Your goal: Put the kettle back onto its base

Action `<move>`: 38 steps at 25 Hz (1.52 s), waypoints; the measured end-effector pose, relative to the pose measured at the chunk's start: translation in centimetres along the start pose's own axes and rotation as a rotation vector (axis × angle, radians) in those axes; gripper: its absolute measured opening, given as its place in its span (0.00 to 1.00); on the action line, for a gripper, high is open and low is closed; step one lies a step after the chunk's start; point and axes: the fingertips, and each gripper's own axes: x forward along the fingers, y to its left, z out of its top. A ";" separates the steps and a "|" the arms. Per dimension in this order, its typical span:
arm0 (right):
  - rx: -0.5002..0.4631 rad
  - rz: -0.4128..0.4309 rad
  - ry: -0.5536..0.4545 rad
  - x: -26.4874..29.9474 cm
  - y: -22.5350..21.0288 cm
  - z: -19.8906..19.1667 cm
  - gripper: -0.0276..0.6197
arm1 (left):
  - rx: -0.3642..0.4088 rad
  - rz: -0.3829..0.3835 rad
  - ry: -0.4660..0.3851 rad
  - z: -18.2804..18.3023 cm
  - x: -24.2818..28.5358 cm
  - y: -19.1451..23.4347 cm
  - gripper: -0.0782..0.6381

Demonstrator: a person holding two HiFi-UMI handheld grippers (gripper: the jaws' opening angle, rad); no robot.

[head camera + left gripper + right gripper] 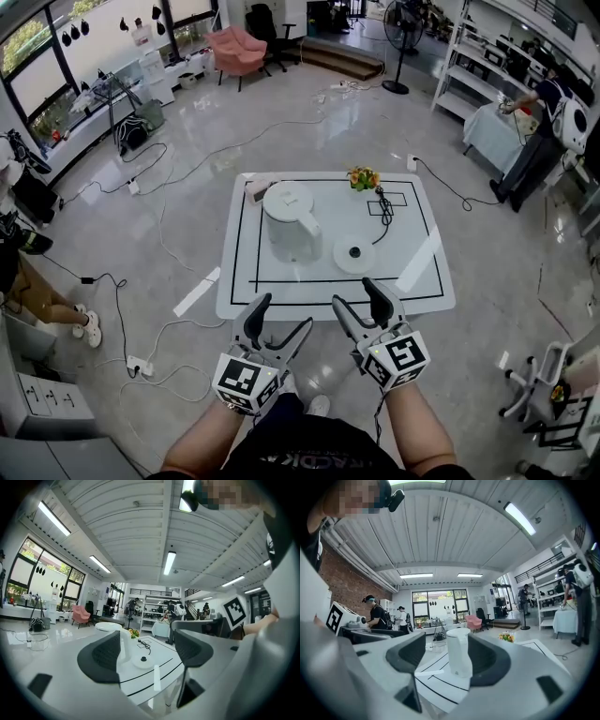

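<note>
A white kettle [291, 223] stands upright on the white table [422, 281], left of its round white base [354, 254]; the two are apart. The base's black cord [384, 206] runs toward the back. Both grippers hover off the table's front edge. My left gripper [281, 319] is open and empty, as is my right gripper [359, 298]. In the left gripper view the kettle [123, 641] and base [144, 660] show between the open jaws of the left gripper [147, 654]. The right gripper view frames the kettle [458, 656] between the spread fingers of the right gripper [450, 662].
A small bunch of flowers [363, 178] and a small box [255, 189] sit at the table's back. Cables and a power strip [139, 366] lie on the floor at left. A person [534, 141] stands by shelves at the far right.
</note>
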 end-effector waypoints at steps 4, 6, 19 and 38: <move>-0.001 -0.012 0.019 3.5 -0.8 -0.2 0.45 | -0.005 -0.015 0.012 -0.1 1.7 2.8 0.60; 0.001 -0.018 0.025 5.3 -1.3 -0.3 0.45 | -0.007 -0.022 0.016 -0.1 2.6 4.2 0.60; 0.007 -0.077 0.085 13.4 -3.6 -2.2 0.45 | -0.026 -0.102 0.042 -0.5 7.4 10.2 0.60; -0.004 -0.006 0.250 20.3 -6.2 -6.6 0.45 | -0.081 -0.030 0.065 -1.9 9.8 13.5 0.60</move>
